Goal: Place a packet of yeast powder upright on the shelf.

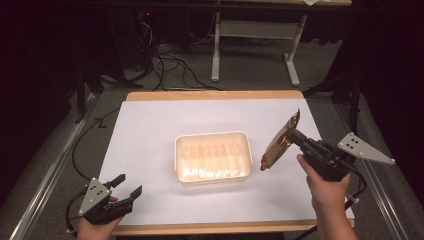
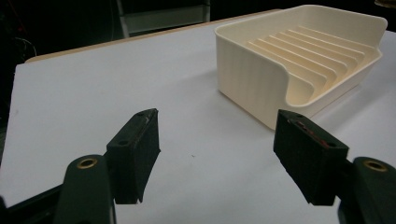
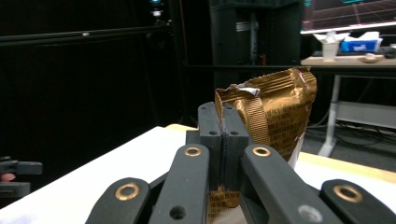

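Gold snack packet (image 1: 280,141), pinched in my right gripper (image 1: 295,136), long axis tilted, just right of ribbed cream tray (image 1: 212,140); left gripper (image 1: 127,187) spread, idle, farther away.

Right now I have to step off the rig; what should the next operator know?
Right claw: shut on the gold packet, held in the air just right of the tray.
Left claw: open, holding nothing, near the table's front left corner.
Tray: mid-table, nothing in it.
Done: packet picked up.
Left: probably set the packet into the tray and let go.
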A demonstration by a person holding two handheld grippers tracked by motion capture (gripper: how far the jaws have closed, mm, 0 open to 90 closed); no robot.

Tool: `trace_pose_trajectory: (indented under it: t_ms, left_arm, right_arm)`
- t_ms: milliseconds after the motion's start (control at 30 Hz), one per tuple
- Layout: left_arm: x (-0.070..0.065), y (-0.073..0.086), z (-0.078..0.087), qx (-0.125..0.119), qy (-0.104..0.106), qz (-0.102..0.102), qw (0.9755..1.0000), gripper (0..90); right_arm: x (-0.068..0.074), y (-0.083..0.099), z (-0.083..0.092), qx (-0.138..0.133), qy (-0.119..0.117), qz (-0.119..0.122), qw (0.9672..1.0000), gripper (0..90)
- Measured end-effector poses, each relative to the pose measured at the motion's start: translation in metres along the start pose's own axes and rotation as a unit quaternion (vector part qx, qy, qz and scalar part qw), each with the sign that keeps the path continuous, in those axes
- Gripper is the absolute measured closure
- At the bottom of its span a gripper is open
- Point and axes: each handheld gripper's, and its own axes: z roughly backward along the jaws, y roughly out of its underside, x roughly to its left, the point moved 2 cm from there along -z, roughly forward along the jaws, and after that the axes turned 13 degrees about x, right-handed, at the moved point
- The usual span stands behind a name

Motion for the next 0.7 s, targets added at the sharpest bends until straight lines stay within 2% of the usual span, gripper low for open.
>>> trace_pose_trajectory:
  t_ms: [167,233,367,700]
  left_arm:
    - [0.0,0.0,0.001,0.0,0.0,-0.002,1.0,31.8]
    - [0.001,0.0,0.001,0.001,0.0,-0.002,1.0,31.8]
    - [0.001,0.0,0.001,0.001,0.0,-0.003,1.0,31.8]
    - [0.002,0.0,0.002,-0.001,-0.001,-0.003,1.0,31.7]
  right_arm:
    - [0.015,-0.011,-0.012,0.001,-0.015,0.014,0.9998,90.0]
    - [0.016,-0.012,-0.014,0.002,-0.017,0.016,0.9997,90.0]
    - [0.028,-0.019,-0.028,0.01,-0.029,0.027,0.9992,90.0]
    - [0.037,-0.021,-0.05,0.021,-0.038,0.031,0.9986,90.0]
